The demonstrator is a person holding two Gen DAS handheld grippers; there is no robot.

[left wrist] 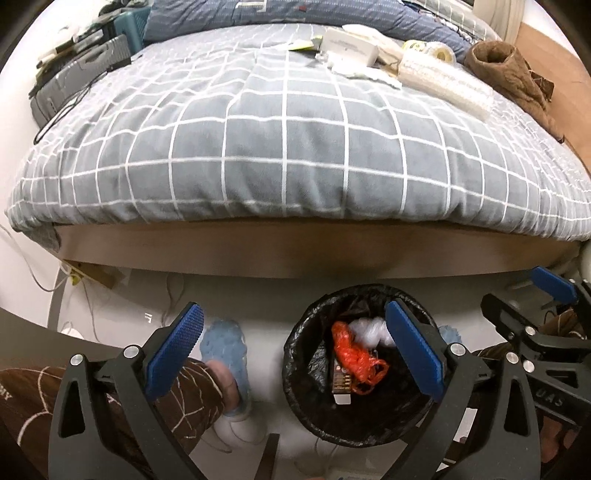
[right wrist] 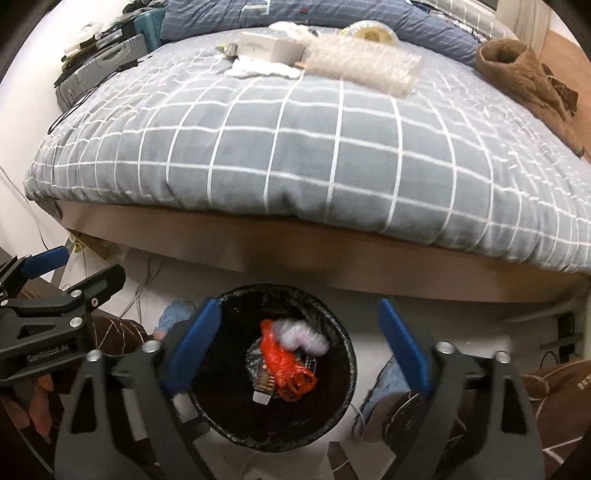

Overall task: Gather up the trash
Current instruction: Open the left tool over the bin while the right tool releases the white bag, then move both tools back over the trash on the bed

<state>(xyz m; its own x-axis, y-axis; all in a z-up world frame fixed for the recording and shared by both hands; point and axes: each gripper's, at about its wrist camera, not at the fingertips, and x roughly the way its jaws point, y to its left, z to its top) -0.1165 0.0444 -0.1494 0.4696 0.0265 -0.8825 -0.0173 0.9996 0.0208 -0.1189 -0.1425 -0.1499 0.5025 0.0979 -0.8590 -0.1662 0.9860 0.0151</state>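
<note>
Both my grippers hang above the floor with their jaws spread wide and nothing between them: my left gripper (left wrist: 299,354) sits off to the left of the round bin lined with a black plastic bag (left wrist: 295,373), and my right gripper (right wrist: 317,343) hovers right over its mouth. Down inside the bin I see a crumpled orange plastic bag (right wrist: 286,363), a wad of clear bubble wrap (right wrist: 301,338) and a dark flat packet (right wrist: 264,384), so that load looks delivered.

My slippered feet stand either side of the bin, so I should lift clear before swinging forward.

Past the bed's wooden edge, the grey quilt with a white grid (left wrist: 295,155) runs bare until its far end, where the rest of the trash lies: a roll of bubble wrap (right wrist: 364,66), a white cardboard box (right wrist: 267,50) on crumpled white tissue (right wrist: 258,70), and a roll of clear tape (right wrist: 369,33).

I judge the next reach should go for the bubble-wrap roll, nearest to me. I'd pinch it across its short axis, jaws wide, since it will squash and slip. The brown fleece garment (right wrist: 517,74) on the right looks like clothing; I'd leave it.
</note>
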